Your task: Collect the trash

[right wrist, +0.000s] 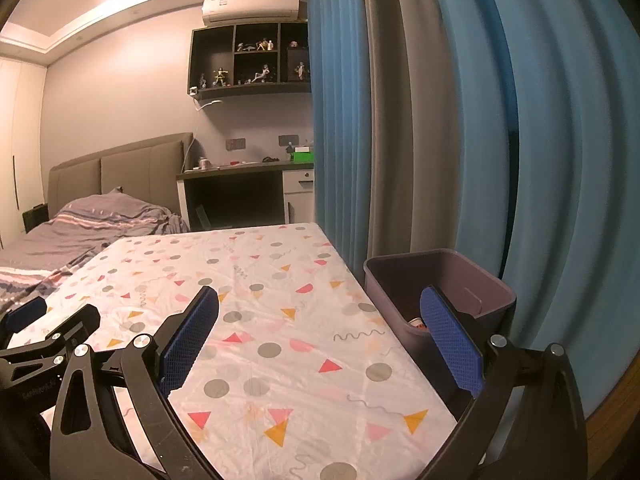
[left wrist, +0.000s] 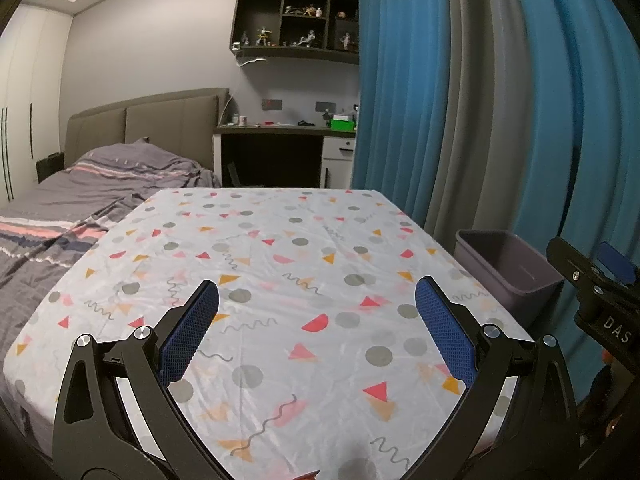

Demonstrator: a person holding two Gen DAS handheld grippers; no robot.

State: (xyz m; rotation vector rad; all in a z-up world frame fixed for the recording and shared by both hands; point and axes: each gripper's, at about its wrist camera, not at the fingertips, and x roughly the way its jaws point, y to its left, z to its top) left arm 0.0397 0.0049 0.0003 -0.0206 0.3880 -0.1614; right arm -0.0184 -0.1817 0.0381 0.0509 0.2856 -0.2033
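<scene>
Hovering over the patterned white tablecloth point(left wrist: 280, 264), both black blue-padded grippers, left gripper point(left wrist: 316, 300) and right gripper point(right wrist: 320, 304), spread wide and empty beside the grey plastic bin point(right wrist: 492, 280)

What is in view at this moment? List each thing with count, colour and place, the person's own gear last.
table: one, white cloth with pink, orange and grey shapes, centre, no trash seen on it
bin: one, grey-purple, off the table's right edge by the curtain; something small with white and red shows inside, too hidden to name
curtain: one, blue and grey folds, right
bed: one, grey striped bedding, tan headboard, left
desk: one, dark top with small items, far wall
shelf: one, dark, holding figurines, above the desk
air conditioner: one, white, near the ceiling
left gripper: blue fingers, open, above the table
right gripper: blue fingers, open, right finger in front of the bin
</scene>
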